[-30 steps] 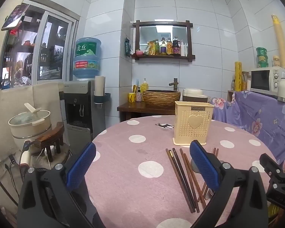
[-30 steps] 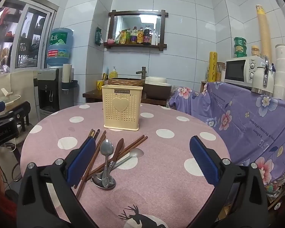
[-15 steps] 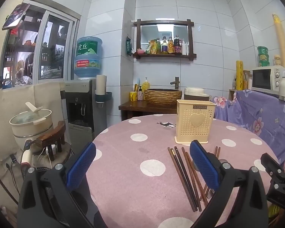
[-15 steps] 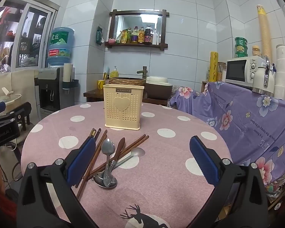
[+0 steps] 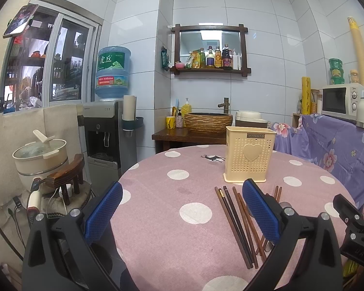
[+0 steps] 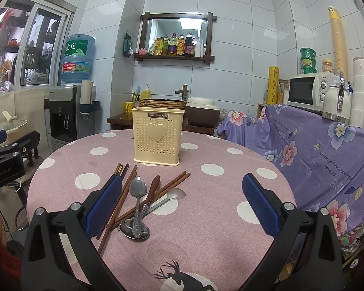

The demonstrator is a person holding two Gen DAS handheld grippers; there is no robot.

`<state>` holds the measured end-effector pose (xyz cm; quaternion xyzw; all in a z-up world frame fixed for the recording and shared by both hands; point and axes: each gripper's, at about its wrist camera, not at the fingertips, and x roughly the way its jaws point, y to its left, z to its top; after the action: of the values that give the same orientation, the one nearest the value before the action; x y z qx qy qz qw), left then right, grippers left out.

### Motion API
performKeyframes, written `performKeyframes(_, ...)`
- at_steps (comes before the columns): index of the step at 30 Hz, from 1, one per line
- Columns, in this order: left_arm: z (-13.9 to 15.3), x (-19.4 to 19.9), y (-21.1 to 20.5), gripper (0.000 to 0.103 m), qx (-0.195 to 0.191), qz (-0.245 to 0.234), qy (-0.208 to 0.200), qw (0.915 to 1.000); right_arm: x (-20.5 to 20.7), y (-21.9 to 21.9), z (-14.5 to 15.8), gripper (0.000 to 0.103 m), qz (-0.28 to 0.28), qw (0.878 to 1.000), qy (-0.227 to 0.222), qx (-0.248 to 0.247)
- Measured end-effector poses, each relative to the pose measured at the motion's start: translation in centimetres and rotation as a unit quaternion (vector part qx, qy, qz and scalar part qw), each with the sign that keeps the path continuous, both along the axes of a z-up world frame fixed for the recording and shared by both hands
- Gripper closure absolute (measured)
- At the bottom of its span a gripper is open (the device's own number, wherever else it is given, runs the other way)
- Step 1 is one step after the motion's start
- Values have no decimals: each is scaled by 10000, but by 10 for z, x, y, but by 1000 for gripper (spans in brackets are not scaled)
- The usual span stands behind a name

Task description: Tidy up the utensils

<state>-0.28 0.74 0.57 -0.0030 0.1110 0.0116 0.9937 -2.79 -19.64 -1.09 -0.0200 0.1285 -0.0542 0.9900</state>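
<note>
1. Cream plastic, perforated and marked with a raised heart, the rectangular utensil holder stands upright on the round table with the pink polka-dot cloth; its inside cannot be seen from either camera, and nothing rises above its rim.
2. Brown wooden chopsticks lie loose on the cloth just in front of the holder, several side by side and two more crossing them at an angle.
3. Two steel spoons and a wooden-handled spoon with a brown bowl rest in the same heap, touching the chopsticks, with one steel bowl nearest the right camera.
4. The left gripper hangs above the table with its blue-padded fingers spread wide and nothing between them; the chopsticks lie beside its right finger.
5. The right gripper is likewise spread wide and empty, its left finger over the chopstick ends.
6. Behind the table, a woven-look basin sits on a dark wooden stand, contents not visible.
</note>
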Motion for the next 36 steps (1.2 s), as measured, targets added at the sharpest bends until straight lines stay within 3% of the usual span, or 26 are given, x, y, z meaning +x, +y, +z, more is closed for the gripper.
performKeyframes(36,-9,0,4,5,4,24,22,10000,2,1,-1,5,6,10000,25,-7)
